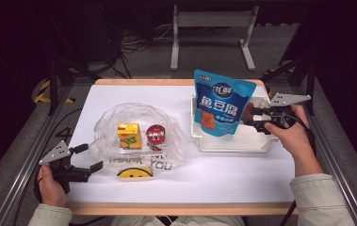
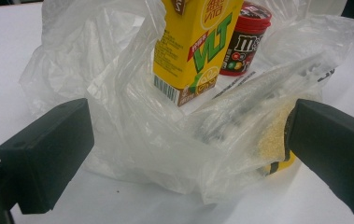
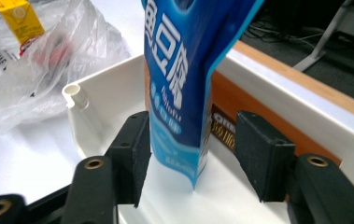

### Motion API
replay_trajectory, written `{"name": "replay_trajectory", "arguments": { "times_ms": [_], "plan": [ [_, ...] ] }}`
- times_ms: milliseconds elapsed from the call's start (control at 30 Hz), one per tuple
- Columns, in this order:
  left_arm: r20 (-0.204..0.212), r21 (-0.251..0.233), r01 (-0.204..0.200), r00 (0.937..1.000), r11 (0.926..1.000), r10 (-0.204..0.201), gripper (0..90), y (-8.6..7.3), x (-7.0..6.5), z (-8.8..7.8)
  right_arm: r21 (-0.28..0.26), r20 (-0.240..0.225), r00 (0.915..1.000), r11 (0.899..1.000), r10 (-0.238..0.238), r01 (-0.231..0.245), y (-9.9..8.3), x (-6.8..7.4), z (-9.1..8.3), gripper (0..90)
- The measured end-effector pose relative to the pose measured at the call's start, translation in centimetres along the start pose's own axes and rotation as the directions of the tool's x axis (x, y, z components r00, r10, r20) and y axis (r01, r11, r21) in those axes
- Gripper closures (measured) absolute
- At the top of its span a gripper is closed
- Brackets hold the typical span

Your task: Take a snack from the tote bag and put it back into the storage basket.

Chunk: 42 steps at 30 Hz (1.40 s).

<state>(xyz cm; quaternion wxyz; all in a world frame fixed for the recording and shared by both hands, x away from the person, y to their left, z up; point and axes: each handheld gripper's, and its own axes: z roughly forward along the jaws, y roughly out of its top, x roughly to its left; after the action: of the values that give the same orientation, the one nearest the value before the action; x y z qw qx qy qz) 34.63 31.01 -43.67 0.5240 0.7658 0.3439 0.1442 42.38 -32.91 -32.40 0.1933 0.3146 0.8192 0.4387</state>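
A tall blue snack pouch [image 1: 221, 106] stands upright in a white tray [image 1: 232, 143] at the right of the table. My right gripper [image 1: 254, 117] reaches into the tray from the right. In the right gripper view the pouch [image 3: 184, 93] stands between the jaws; one pad is at its edge, the other a little apart. At the left lies a clear plastic bag [image 1: 110, 120] holding a yellow juice carton [image 1: 129, 135] and a red-lidded candy tub [image 1: 156, 134]. My left gripper [image 1: 91, 156] rests open at the bag's near-left edge, with crumpled bag film [image 2: 118, 93] between its jaws.
An orange-brown packet [image 3: 240, 107] leans in the tray behind the pouch. The bag bears a yellow smiley print [image 1: 135, 173] near the front. The white tabletop [image 1: 223, 174] has bare room in front of the tray. A grey metal stand [image 1: 211, 21] and cables lie on the floor beyond.
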Motion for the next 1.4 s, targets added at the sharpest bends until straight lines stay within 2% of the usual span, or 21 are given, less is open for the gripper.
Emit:
{"name": "replay_trajectory", "arguments": {
  "times_ms": [100,333,433,467,500,567,633,967,1400],
  "plan": [
    [-0.001,0.000,0.000,1.0000,1.0000,0.000,1.2,0.0,0.0,0.0,0.013,-0.024,0.9997,1.000,-0.001,0.001,-0.6,0.2,0.2,52.3],
    [0.000,0.000,-0.001,1.0000,1.0000,0.001,1.3,0.0,0.0,0.0,0.038,-0.049,0.9987,0.999,-0.014,0.016,-1.4,0.6,1.0,60.2],
    [0.002,0.004,-0.001,1.0000,1.0000,0.001,1.3,0.0,0.0,0.0,0.053,-0.062,0.9978,0.998,-0.021,0.024,-2.0,0.8,1.7,70.1],
    [0.002,0.004,-0.001,1.0000,1.0000,0.001,1.3,0.0,0.0,0.0,0.053,-0.062,0.9978,0.998,-0.021,0.024,-2.0,0.8,1.7,70.1],
    [0.002,0.002,-0.002,1.0000,1.0000,0.002,1.3,0.0,0.0,0.0,0.061,-0.068,0.9972,0.998,-0.029,0.033,-2.2,0.9,2.2,77.3],
    [0.002,0.002,-0.002,1.0000,1.0000,0.002,1.3,0.0,0.0,0.0,0.070,-0.075,0.9967,0.997,-0.030,0.036,-2.4,0.9,2.6,85.6],
    [0.001,0.002,-0.003,1.0000,1.0000,0.003,1.3,0.0,0.0,0.0,0.077,-0.073,0.9968,0.996,-0.034,0.039,-2.6,1.0,3.0,89.5],
    [0.001,0.001,0.003,1.0000,1.0000,-0.003,1.3,0.0,0.0,-0.1,0.154,-0.055,0.9979,0.987,-0.033,0.041,-3.2,1.1,5.9,89.9],
    [0.002,-0.003,0.000,1.0000,1.0000,0.000,1.3,0.0,0.0,0.0,0.191,-0.011,0.9996,0.981,-0.025,0.027,-4.2,1.1,7.9,89.9]
  ]
}}
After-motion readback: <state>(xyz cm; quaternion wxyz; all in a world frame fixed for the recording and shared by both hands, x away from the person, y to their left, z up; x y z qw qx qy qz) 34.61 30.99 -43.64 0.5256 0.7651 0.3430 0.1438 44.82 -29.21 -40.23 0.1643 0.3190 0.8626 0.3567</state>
